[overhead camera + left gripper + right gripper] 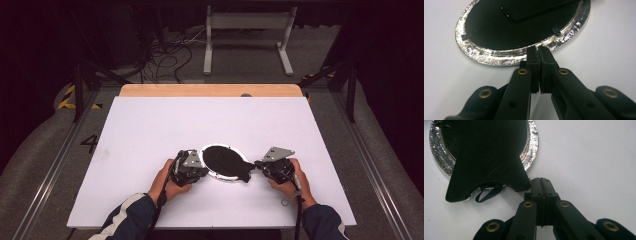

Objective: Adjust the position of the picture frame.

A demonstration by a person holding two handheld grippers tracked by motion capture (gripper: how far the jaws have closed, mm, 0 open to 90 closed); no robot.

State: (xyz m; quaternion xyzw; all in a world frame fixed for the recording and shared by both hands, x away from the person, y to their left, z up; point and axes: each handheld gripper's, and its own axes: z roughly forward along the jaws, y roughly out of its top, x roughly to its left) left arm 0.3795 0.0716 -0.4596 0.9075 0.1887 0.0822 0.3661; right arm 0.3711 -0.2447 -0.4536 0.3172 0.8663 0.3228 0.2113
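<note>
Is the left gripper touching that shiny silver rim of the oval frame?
Touching. In the left gripper view, the shut fingers of the left gripper press against the silver rim of the oval frame, with no gap between them.

white table (150,130), oval silver-rimmed frame (214,172) face down near its front edge

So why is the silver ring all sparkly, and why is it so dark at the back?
In the left gripper view the oval frame's silver rim throws back bright glints; in the right gripper view its black back stand is nearly featureless; in the high view the white table is brightly lit while the floor beyond fades into darkness.
</note>
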